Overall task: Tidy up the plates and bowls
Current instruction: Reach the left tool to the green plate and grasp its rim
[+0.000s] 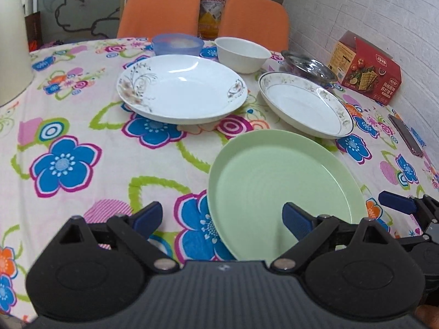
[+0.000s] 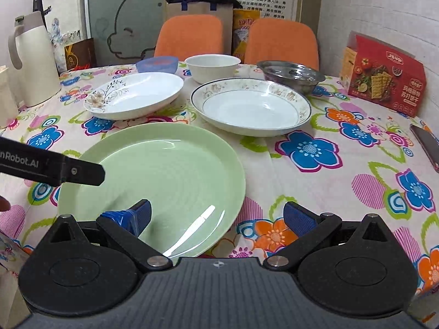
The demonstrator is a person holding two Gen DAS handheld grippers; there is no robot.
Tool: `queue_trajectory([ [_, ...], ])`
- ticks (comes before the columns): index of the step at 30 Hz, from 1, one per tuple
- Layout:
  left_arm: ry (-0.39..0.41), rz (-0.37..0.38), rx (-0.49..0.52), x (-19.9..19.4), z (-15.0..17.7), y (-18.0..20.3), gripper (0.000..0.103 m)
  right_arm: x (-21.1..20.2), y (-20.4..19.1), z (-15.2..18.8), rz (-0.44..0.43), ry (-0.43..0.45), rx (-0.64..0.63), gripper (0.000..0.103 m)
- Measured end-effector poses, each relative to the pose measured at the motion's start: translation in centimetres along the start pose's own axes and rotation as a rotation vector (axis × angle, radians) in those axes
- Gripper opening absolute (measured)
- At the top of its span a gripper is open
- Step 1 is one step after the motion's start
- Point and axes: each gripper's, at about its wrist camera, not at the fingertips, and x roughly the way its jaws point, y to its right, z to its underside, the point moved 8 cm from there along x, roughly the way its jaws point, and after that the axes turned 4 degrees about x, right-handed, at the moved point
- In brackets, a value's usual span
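Note:
A pale green plate lies flat on the flowered tablecloth, nearest to me. My left gripper is open; its right finger hangs over the plate and its left finger is over the cloth. My right gripper is open too, straddling the plate's near right edge. Behind are a white plate with a floral sprig and a gold-rimmed plate. At the back stand a blue bowl, a white bowl and a steel bowl.
A red cracker box stands against the brick wall at the right, and a dark phone lies by the table's right edge. A white jug sits at the far left. Two orange chairs stand behind the table.

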Motion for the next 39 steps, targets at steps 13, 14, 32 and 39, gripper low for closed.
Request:
queue_trajectory([
  [13,-0.001,-0.028,0.196,2.4,-0.1,1.5,0.092,0.6,-0.6,0.8,-0.047,0.083,0.020,0.091],
  [14,0.002,-0.023,0.206,2.4,0.0,1.6,0.092,0.7,-0.7,0.6,-0.040,0.073,0.023,0.091],
  [32,0.028,0.005,0.132,-0.5,-0.2,0.5,0.071,-0.7,-6.2,-0.7,-0.094,0.116,-0.064,0.092],
  [39,0.010,-0.105,0.043,-3.0,1.1,-5.9,0.071,0.9,-12.3,-0.8,-0.210,0.093,-0.107,0.092],
])
